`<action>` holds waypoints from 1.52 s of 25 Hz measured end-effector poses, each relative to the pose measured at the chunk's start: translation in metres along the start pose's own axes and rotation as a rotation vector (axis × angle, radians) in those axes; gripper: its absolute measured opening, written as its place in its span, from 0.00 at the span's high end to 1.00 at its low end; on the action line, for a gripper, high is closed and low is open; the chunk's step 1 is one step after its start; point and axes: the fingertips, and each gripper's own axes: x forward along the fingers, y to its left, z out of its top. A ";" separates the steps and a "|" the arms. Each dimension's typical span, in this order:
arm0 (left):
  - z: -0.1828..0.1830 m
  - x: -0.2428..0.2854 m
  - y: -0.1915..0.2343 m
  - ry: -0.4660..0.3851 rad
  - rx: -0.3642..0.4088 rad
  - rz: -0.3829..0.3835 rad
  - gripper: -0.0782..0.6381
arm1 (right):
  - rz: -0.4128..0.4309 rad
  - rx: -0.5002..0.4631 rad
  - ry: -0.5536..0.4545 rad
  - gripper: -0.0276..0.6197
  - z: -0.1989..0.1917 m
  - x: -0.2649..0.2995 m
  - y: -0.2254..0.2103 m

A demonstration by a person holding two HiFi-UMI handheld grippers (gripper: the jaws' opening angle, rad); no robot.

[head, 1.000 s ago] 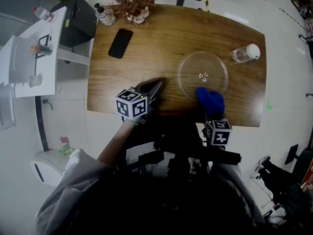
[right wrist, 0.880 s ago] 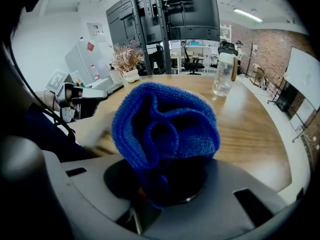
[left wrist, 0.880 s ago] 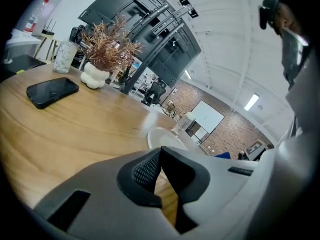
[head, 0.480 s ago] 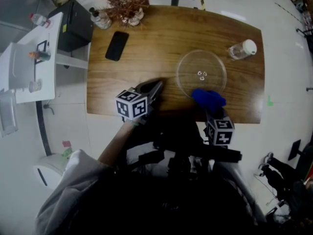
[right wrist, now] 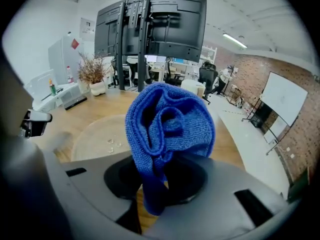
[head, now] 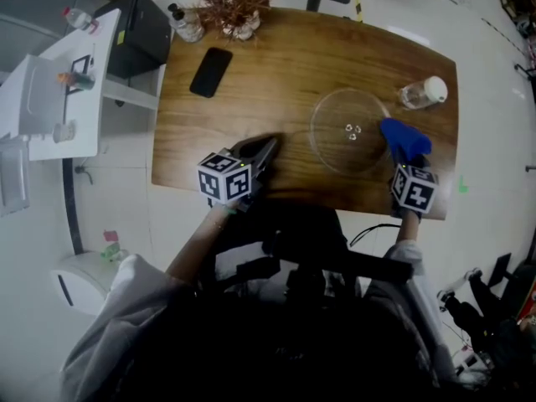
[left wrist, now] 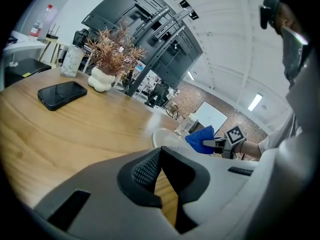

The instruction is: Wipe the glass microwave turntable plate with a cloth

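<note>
The round glass turntable plate [head: 350, 131] lies flat on the wooden table [head: 251, 99], right of centre, with three small nubs at its middle. My right gripper [head: 404, 156] is shut on a bunched blue cloth [head: 404, 140], which hangs at the plate's right rim. In the right gripper view the cloth [right wrist: 170, 126] fills the jaws, with the plate [right wrist: 97, 134] behind and to the left. My left gripper [head: 271, 144] rests on the table left of the plate, its fingertips together with nothing between them. From the left gripper view, plate [left wrist: 162, 136] and cloth [left wrist: 200, 138] lie ahead.
A black phone [head: 210, 71] lies at the table's far left. A dried plant in a white vase [head: 230, 2] and a small bottle [head: 186, 25] stand at the far edge. A clear plastic bottle [head: 421, 91] lies right of the plate. A white side table [head: 50, 90] stands left.
My right gripper has carried the blue cloth from the plate's near edge round to its right rim. The left gripper has stayed in place.
</note>
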 end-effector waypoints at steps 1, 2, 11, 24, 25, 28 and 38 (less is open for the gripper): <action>0.000 -0.001 0.001 -0.001 -0.002 0.003 0.90 | -0.006 0.008 0.020 0.82 -0.004 0.003 -0.002; -0.001 -0.002 0.001 0.000 -0.003 0.006 0.90 | -0.008 0.013 0.044 0.82 -0.010 0.006 -0.002; -0.003 -0.005 0.003 0.008 -0.003 0.002 0.90 | 0.067 0.080 0.085 0.82 -0.065 -0.017 0.044; -0.006 0.015 -0.011 0.060 0.035 -0.076 0.90 | 0.127 0.125 0.104 0.82 -0.100 -0.052 0.098; -0.006 0.015 -0.012 0.064 0.038 -0.083 0.90 | 0.133 0.125 0.107 0.82 -0.102 -0.053 0.104; -0.007 0.015 -0.014 0.074 0.048 -0.099 0.90 | 0.156 0.131 0.112 0.82 -0.108 -0.057 0.122; -0.009 -0.006 -0.009 0.117 0.087 -0.157 0.90 | 0.140 0.190 0.066 0.82 -0.105 -0.075 0.167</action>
